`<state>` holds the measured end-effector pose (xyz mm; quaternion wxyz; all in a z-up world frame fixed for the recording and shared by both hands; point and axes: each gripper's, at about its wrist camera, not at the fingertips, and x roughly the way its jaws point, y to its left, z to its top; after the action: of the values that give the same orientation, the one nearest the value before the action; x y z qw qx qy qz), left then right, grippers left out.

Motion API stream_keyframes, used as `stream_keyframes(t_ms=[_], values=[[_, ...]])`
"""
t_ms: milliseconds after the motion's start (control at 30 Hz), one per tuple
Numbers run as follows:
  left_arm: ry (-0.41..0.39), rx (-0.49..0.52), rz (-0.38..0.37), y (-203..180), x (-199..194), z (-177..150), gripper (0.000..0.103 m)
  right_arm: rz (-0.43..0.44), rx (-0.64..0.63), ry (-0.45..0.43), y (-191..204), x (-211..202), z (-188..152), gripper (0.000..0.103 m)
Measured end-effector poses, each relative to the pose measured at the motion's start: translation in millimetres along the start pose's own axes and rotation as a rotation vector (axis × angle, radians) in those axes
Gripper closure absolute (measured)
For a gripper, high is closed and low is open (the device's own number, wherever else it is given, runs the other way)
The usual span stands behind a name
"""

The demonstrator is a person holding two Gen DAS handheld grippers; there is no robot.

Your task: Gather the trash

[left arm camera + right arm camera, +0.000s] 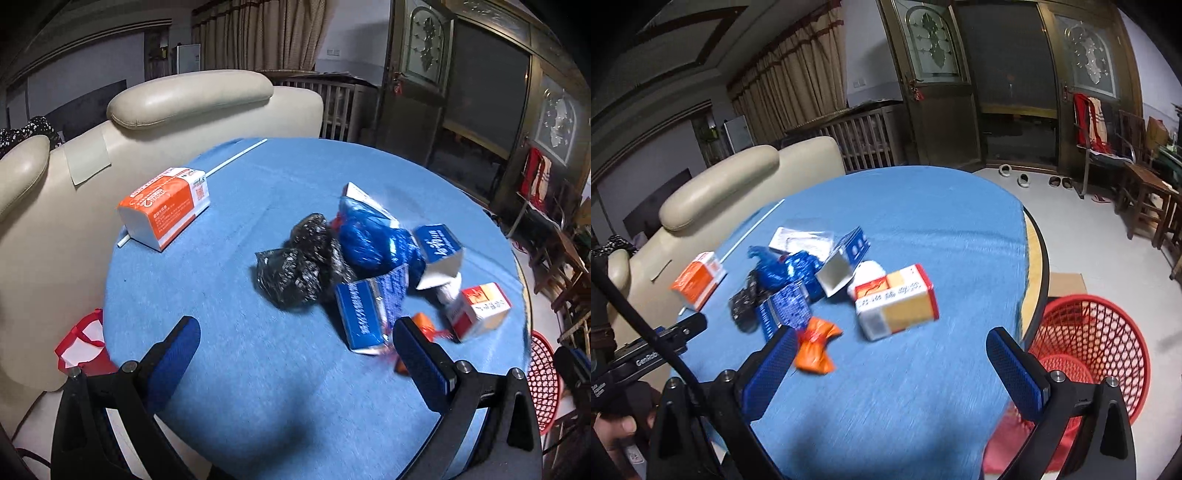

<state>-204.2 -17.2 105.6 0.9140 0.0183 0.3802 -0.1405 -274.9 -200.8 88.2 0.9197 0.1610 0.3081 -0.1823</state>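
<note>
Where table (pixel 960 229) ends, red basket (pixel 1100 332).

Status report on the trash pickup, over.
Left gripper and right gripper open, empty, above the table. Trash pile uncollected mid-table. Red basket on the floor past the table's edge. Nothing blocking.

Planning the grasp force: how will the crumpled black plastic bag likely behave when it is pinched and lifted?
The black plastic bag looks crinkled and thin, so it will probably crush flat between the fingers and hang limp. It seems light for its bulk. Its glossy film may slip. It touches the blue wrapper, which might drag along.
</note>
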Motion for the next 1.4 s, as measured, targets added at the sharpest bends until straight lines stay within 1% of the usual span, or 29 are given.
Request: stream_keyframes(t_ms=[200,400,1000,1400], values=[[-0.024,0.021,-0.025,-15,-16,-8,0.000,0.003,-0.006,-0.028,3,-16,-14,0.000],[-0.038,0.049,-0.037,-23,-25,-13,0.000,-0.001,0.017,-0.048,-3,-22,-17,0.000],[-0.037,0.069,-0.050,-31,-28,-18,0.000,-0.021,0.016,-0.076,-5,-30,-19,0.000],[-0.038,0.080,-0.053,-34,-29,-18,0.000,-0.021,0.012,-0.078,-4,-31,-19,0.000]])
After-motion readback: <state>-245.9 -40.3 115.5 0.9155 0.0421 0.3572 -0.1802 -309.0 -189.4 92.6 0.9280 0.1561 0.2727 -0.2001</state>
